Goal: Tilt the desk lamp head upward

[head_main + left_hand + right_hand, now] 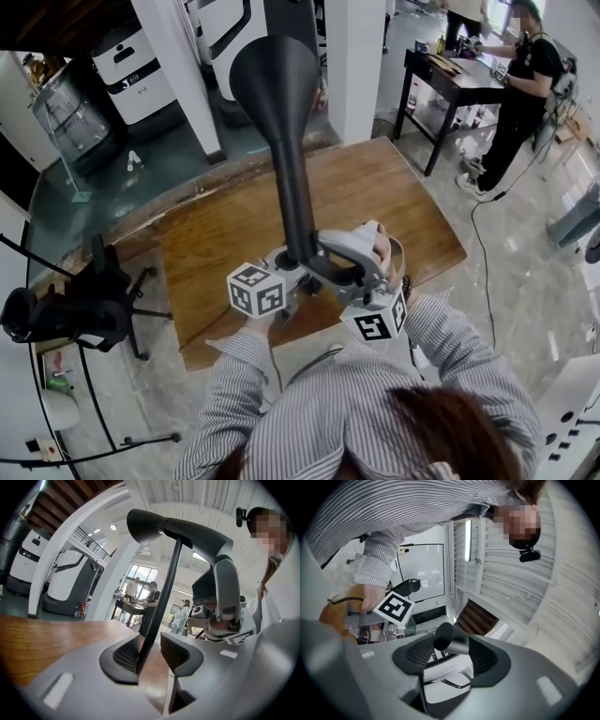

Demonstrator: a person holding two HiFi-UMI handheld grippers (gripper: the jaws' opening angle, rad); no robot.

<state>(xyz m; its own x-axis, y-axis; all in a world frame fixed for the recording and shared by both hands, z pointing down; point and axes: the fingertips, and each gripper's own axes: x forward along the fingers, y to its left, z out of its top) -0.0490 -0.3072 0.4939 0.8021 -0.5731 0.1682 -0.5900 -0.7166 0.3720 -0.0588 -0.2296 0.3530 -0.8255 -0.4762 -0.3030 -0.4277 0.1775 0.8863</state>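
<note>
The black desk lamp stands on the wooden table (216,244), its cone head (277,80) raised toward the head camera on a thin stem (298,211). In the left gripper view the head (154,524) points left atop the thin pole (161,599). My left gripper (151,651) is open, with the pole between its jaws, close to the left pad. My right gripper (450,656) is open around the head's round rear end (451,638); whether a pad touches it I cannot tell. Both grippers sit low by the stem, the left gripper (281,272) beside the right gripper (330,267).
The table's near edge runs just in front of the person's striped sleeves. A black office chair (70,314) stands left of it, and white machines (136,66) and a white pillar (356,56) beyond. A person (525,80) stands at a dark desk (459,82) far right.
</note>
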